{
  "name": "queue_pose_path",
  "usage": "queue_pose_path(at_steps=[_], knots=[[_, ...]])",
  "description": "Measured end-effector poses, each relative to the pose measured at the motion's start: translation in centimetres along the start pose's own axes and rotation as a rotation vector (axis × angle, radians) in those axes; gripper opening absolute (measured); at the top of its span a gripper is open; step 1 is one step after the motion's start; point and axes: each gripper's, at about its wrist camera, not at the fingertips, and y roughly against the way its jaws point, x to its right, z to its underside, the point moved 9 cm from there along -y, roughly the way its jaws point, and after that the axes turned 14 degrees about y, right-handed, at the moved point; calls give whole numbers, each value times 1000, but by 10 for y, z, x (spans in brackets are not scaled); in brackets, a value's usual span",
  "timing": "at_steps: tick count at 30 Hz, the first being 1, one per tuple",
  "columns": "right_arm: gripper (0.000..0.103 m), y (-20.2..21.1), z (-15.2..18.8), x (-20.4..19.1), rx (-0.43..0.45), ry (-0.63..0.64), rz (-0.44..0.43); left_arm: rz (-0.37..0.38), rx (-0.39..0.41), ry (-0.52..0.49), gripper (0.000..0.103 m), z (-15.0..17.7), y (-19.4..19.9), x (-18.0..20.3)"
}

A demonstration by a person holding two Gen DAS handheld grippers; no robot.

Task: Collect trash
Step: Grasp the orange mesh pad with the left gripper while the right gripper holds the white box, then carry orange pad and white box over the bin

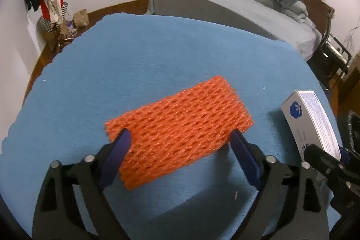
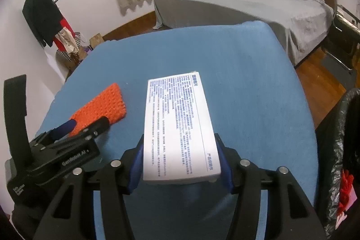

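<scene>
A: What's on the left?

B: The left gripper [image 1: 180, 138] has its blue fingers [image 1: 119, 150] clamped on the near edge of an orange foam net [image 1: 177, 125], one finger at each side. The net sits over the middle of the blue bench [image 1: 135, 55]; whether it rests on the cloth or hangs just above it, I cannot tell.

A: And to the right?

B: The right gripper [image 2: 181, 163] grips a white box [image 2: 177, 123] printed with blue text, fingers tight against its near end, the box pointing toward the far edge. At the far right stands a bin with a black bag [image 2: 344, 145], red scraps inside. A grey bed [image 2: 247, 6] lies beyond.
</scene>
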Motion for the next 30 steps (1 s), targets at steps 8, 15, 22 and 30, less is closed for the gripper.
queue_pose_path(at_steps=[8, 15, 22, 30], knots=[[56, 4, -2, -1, 12, 6, -5, -5, 31, 66, 25, -6, 7, -14], [56, 23, -8, -1, 47, 30, -19, 66, 33, 122, 15, -10, 25, -18], [56, 54, -15, 5, 95, 56, -15, 105, 90, 80, 15, -5, 72, 8], [56, 96, -13, 21, 140, 62, 7, 151, 133, 17, 15, 5, 117, 46]])
